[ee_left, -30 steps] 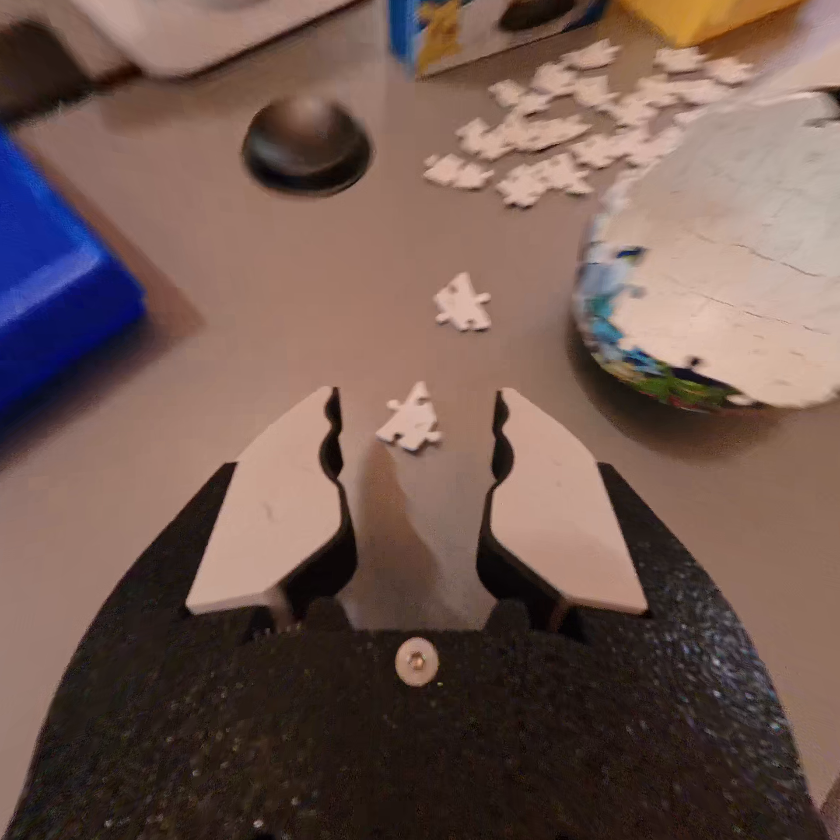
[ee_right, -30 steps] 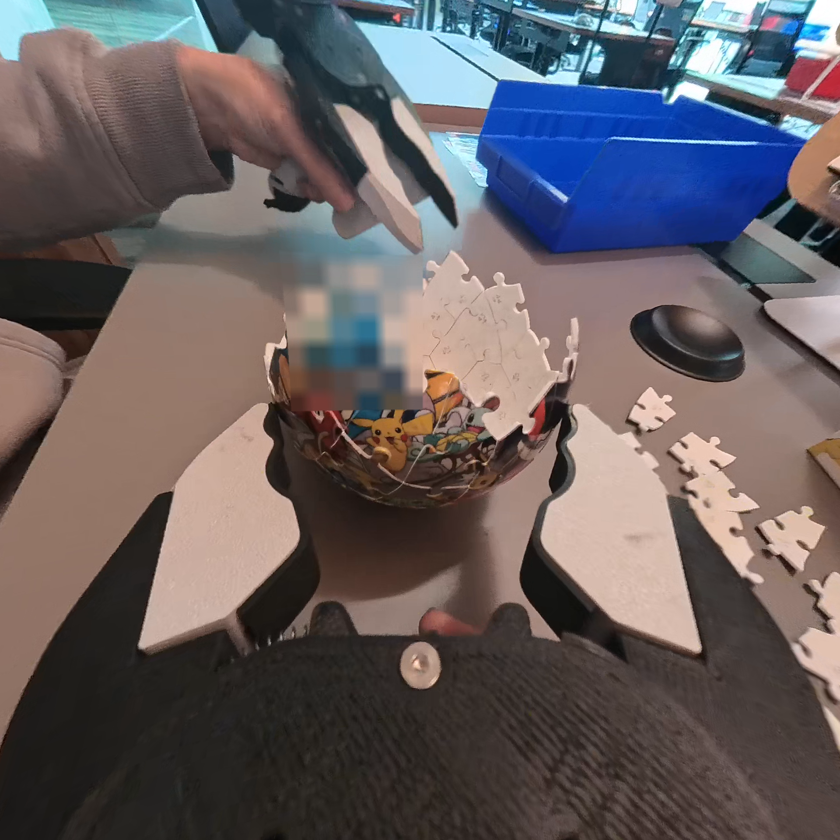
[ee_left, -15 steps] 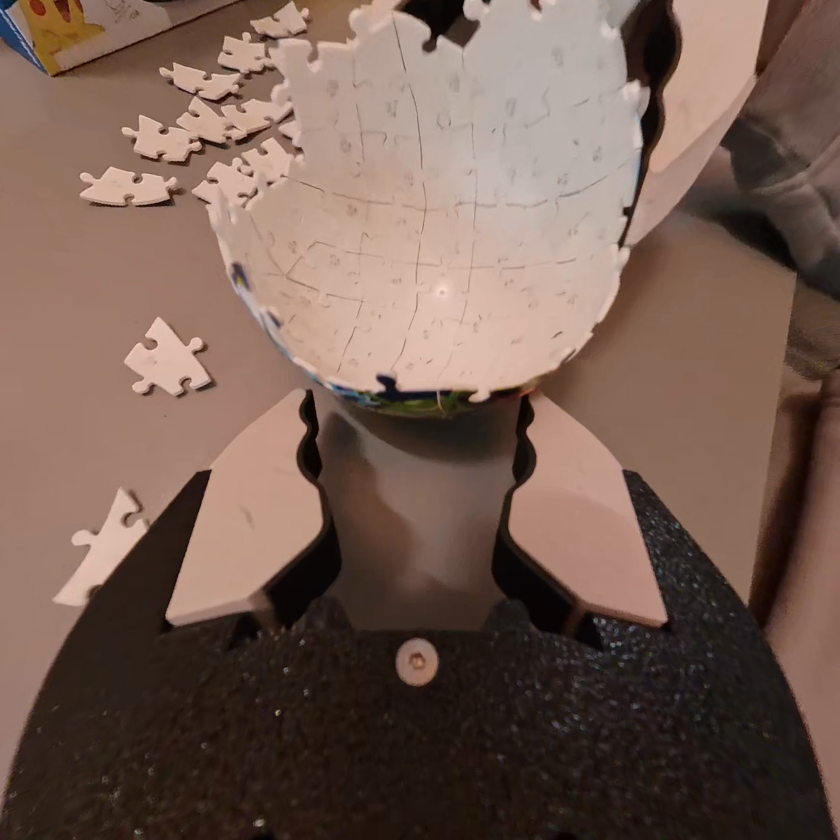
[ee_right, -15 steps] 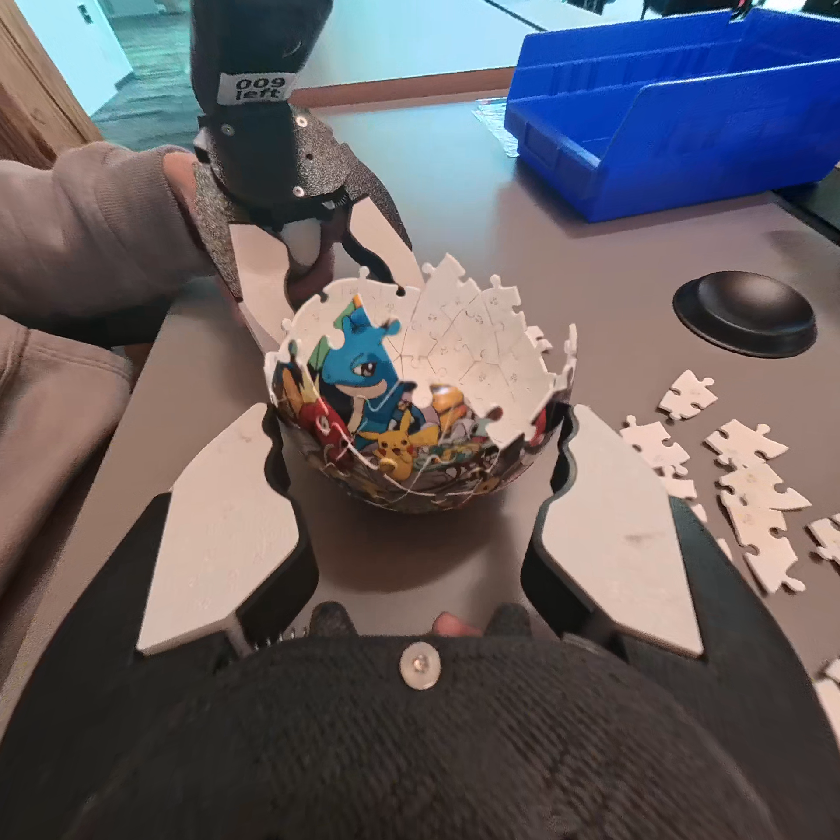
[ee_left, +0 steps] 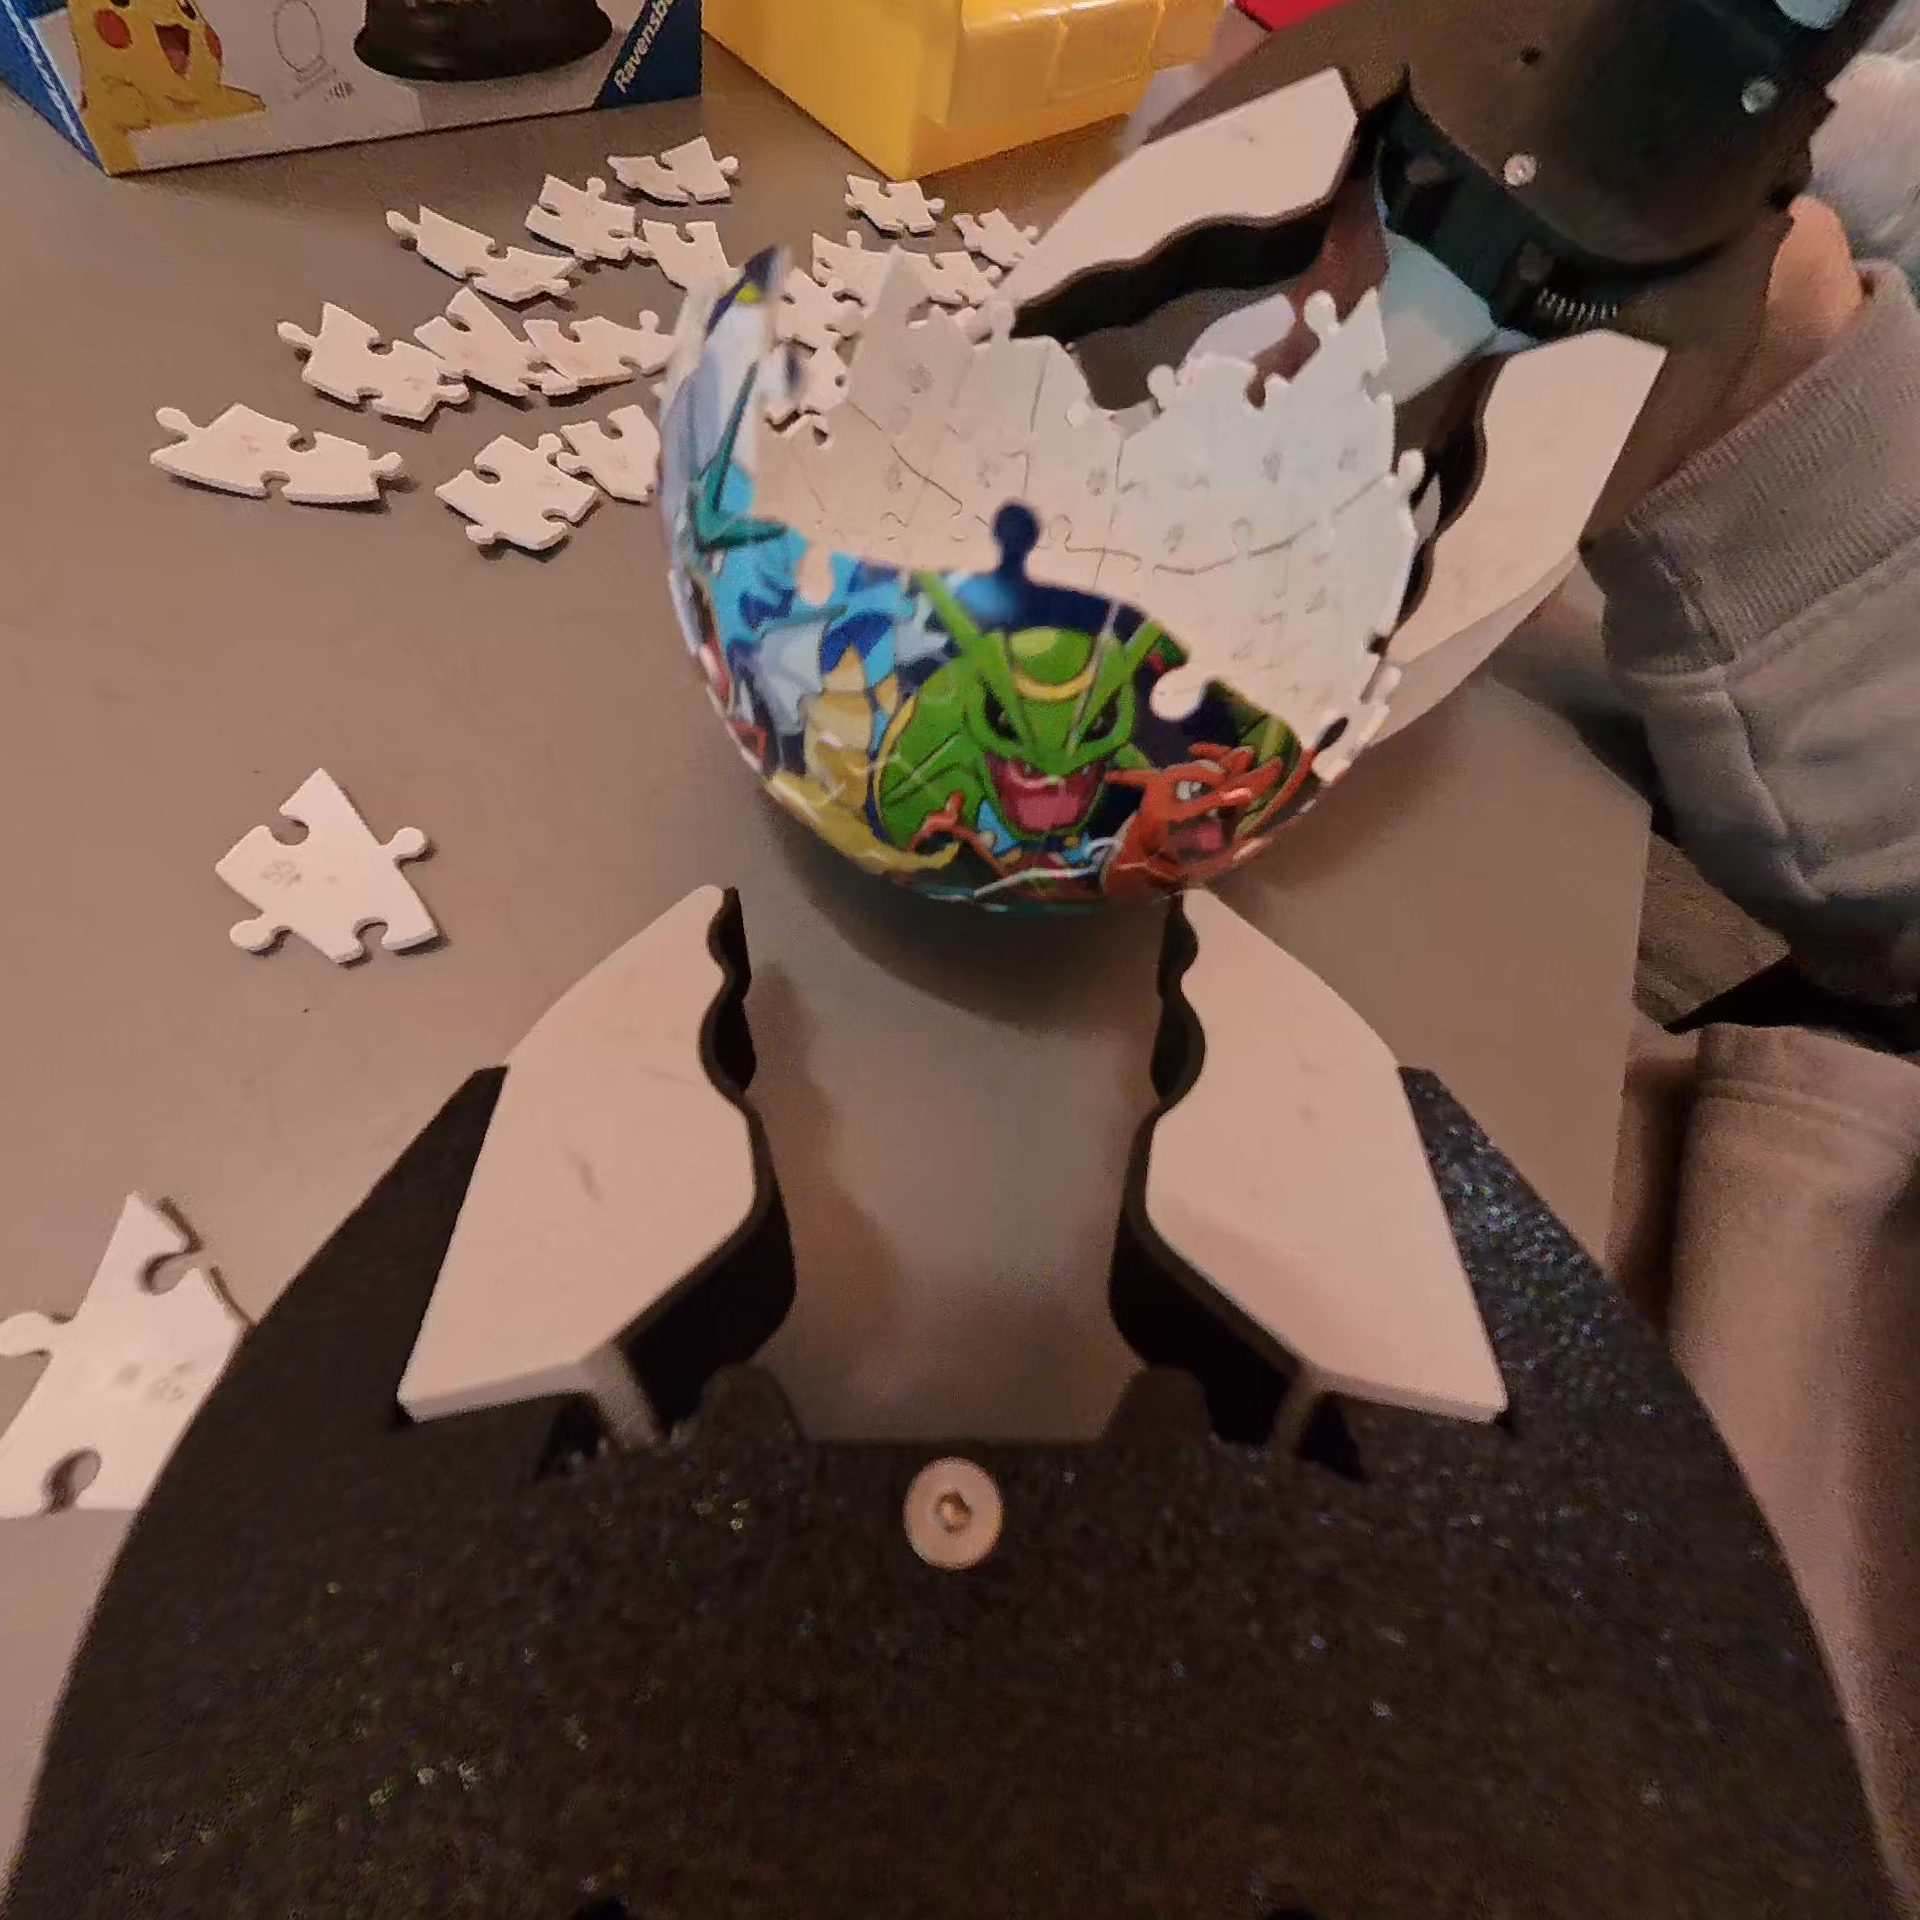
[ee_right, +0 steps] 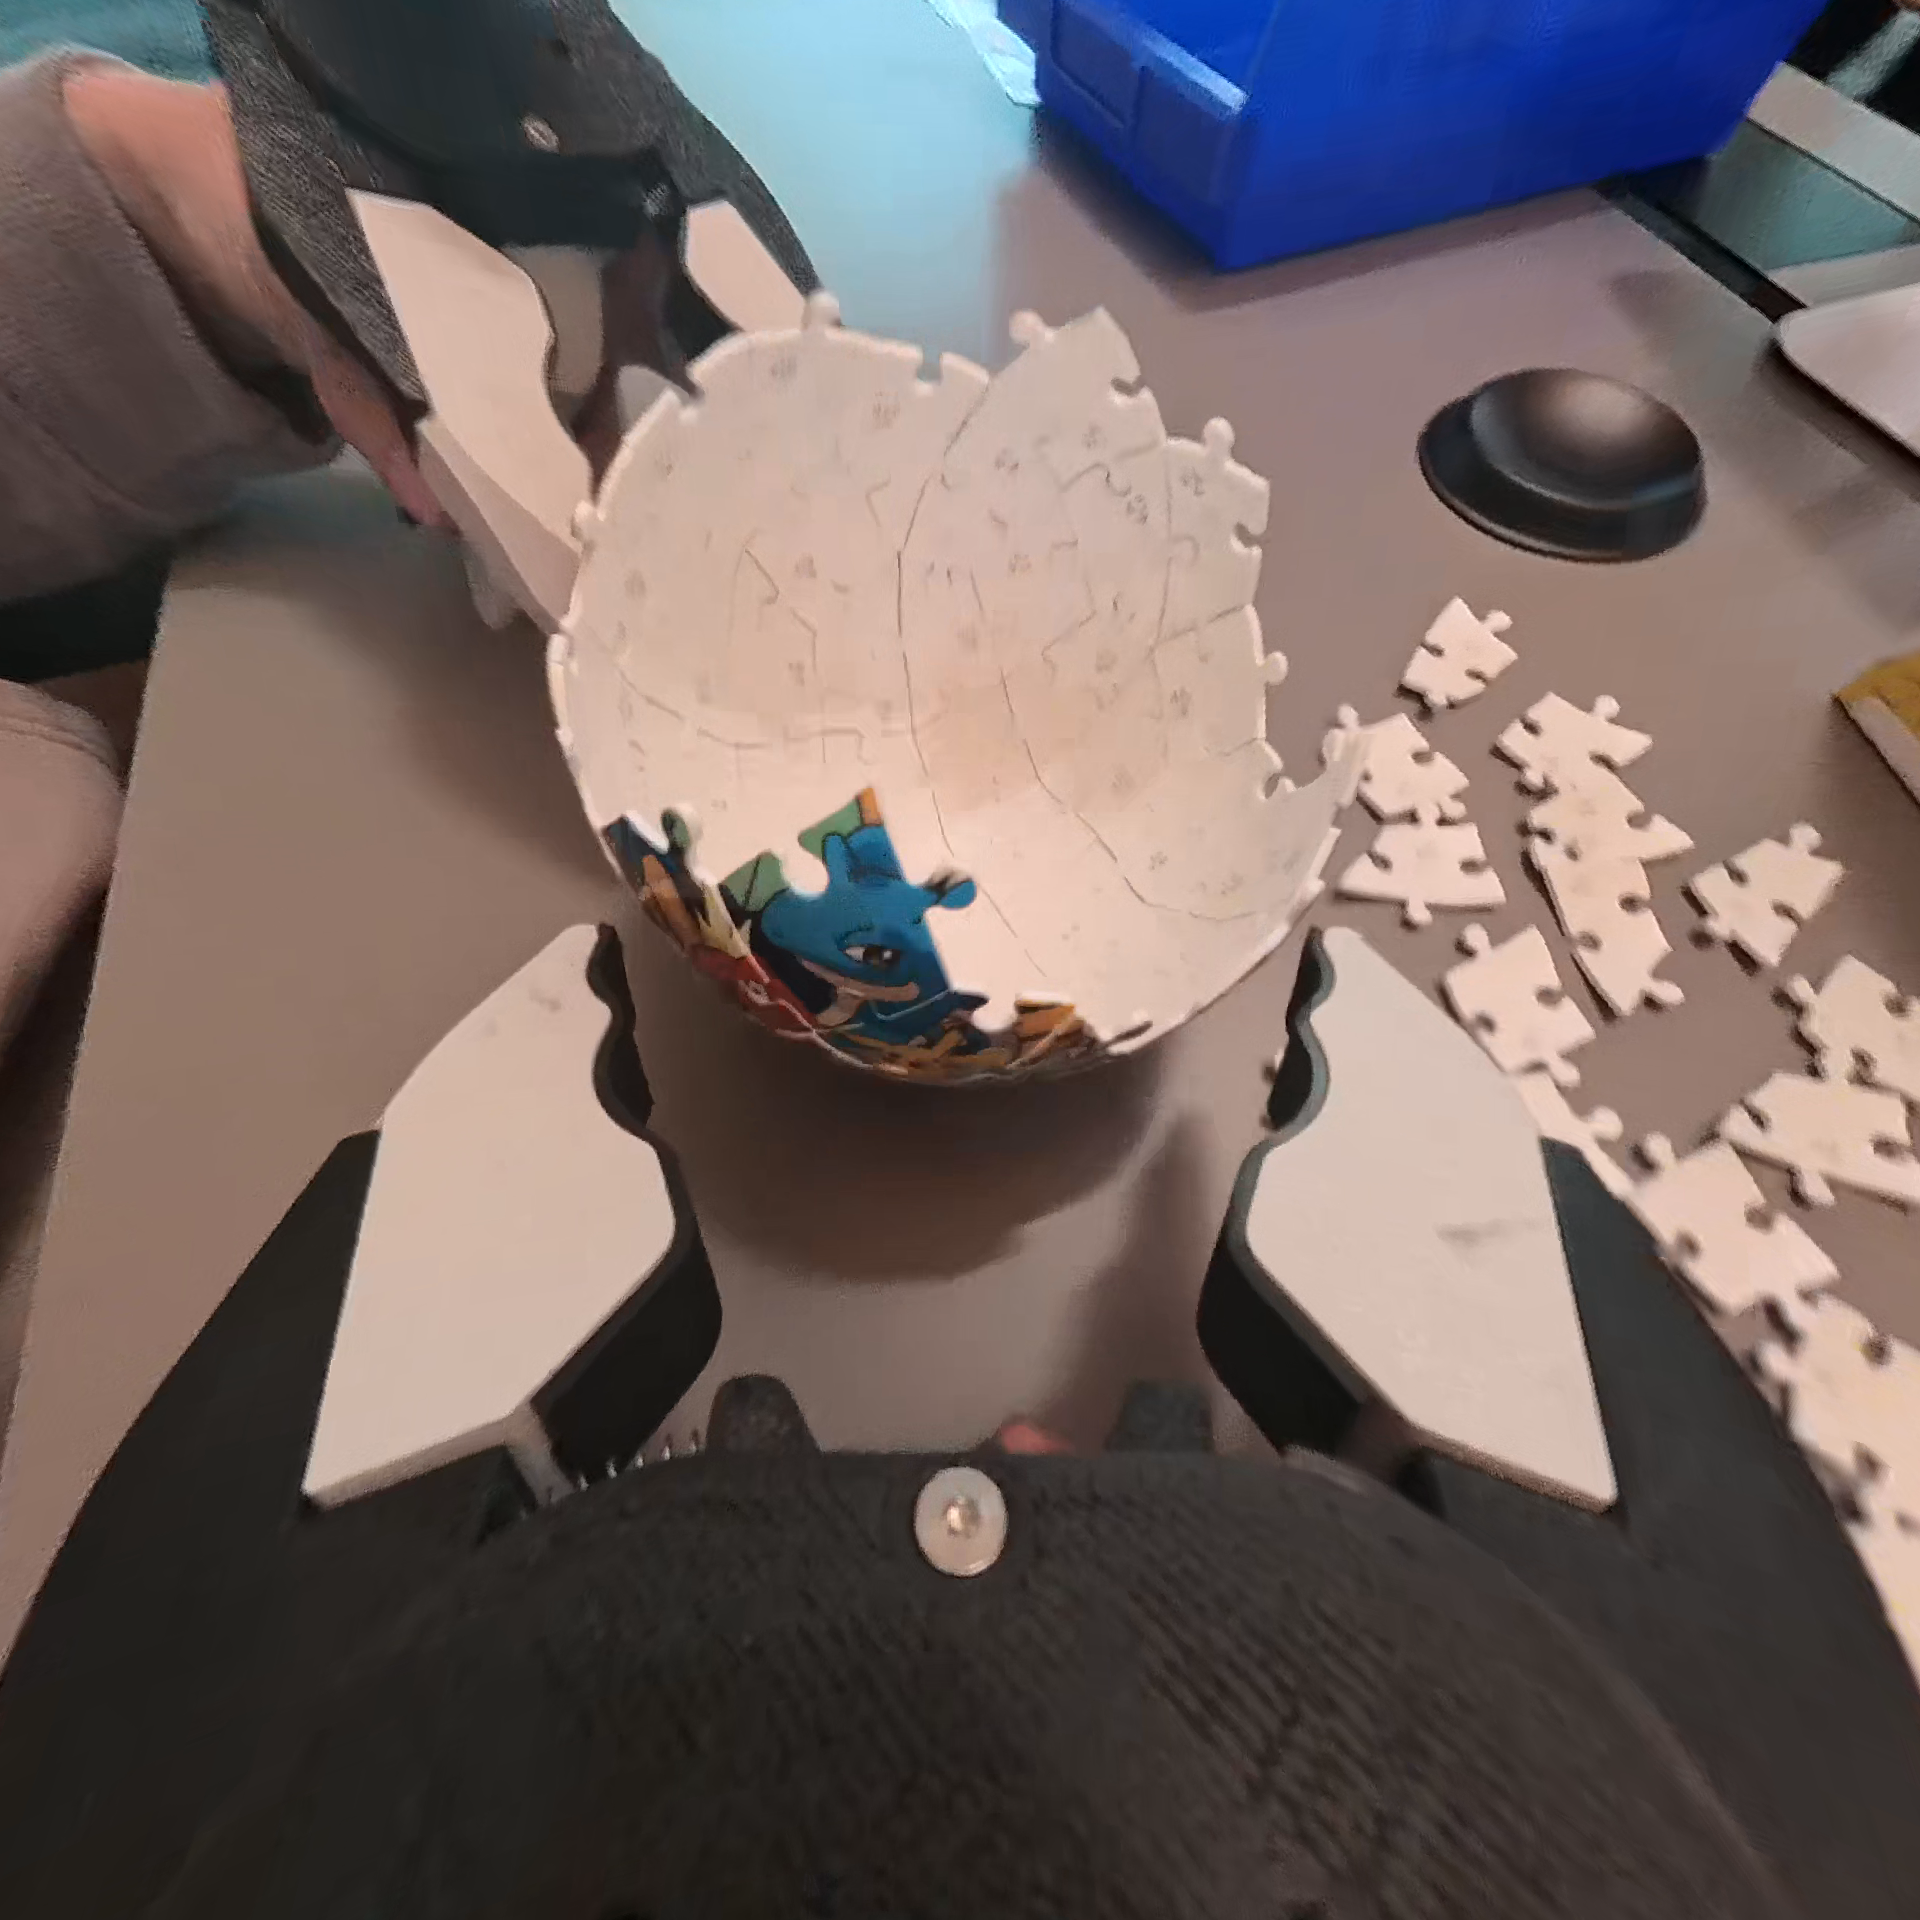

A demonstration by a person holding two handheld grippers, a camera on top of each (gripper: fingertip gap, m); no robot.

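Note:
A half-built puzzle ball shell (ee_left: 1039,623), colourful outside and white inside, rests on the grey table (ee_left: 520,675). My left gripper (ee_left: 951,914) is open and empty, its tips just short of the shell's near side. My right gripper (ee_right: 956,940) is open wide, its tips either side of the shell's (ee_right: 935,644) lower part; I cannot tell whether they touch it. The shell tilts so its white inside faces the right wrist view. In the left wrist view a right gripper finger (ee_left: 1195,177) shows beyond the far rim. In the right wrist view a left gripper finger (ee_right: 468,343) shows behind the rim.
Several loose white puzzle pieces (ee_left: 499,312) lie left of the shell, one (ee_left: 322,873) near my left gripper; more (ee_right: 1610,883) lie right of my right gripper. A puzzle box (ee_left: 312,62), yellow bin (ee_left: 956,73), blue bin (ee_right: 1403,104) and black dome stand (ee_right: 1569,457) stand farther off. A sleeve (ee_left: 1766,623) is at the right.
My left gripper swung from the loose pieces to the shell and now looks at its coloured side. The shell has tipped toward my right gripper, showing its white inside. Both grippers stayed open.

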